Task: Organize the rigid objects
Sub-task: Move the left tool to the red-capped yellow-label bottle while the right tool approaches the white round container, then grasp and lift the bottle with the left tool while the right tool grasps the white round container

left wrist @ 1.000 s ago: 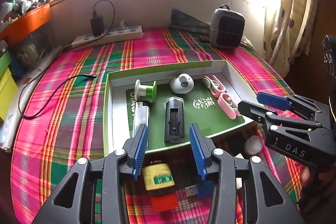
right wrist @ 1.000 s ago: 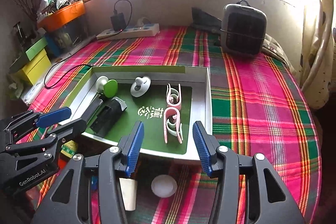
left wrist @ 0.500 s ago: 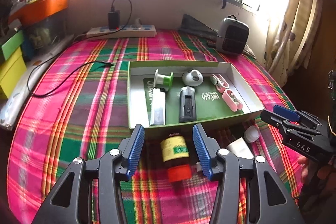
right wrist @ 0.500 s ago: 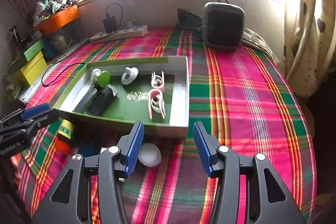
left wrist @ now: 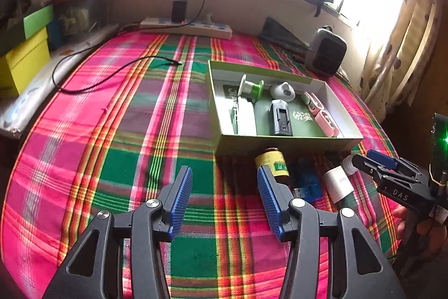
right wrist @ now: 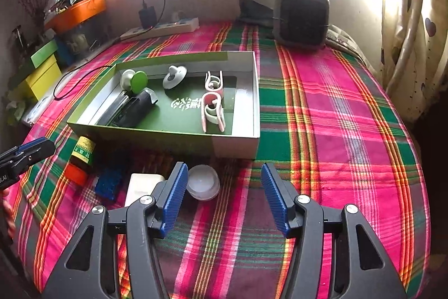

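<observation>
Small bottle (left wrist: pixel 273 162) beside the tray (left wrist: pixel 285 143): apparently light, rigid and prone to rolling, best gripped across its body; left gripper (left wrist: pixel 225 199) wide open and empty, right gripper (right wrist: pixel 222 194) opening, empty.

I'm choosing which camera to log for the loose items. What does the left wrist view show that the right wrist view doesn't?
Only the left wrist view shows the blue USB stick's metal plug and the white stick in the box.

Only the right wrist view shows the bottle's red cap and the round white jar in full.

Both show the green box, yellow-labelled bottle, white block and both empty grippers: left, and right, whose jaws are opening.
</observation>
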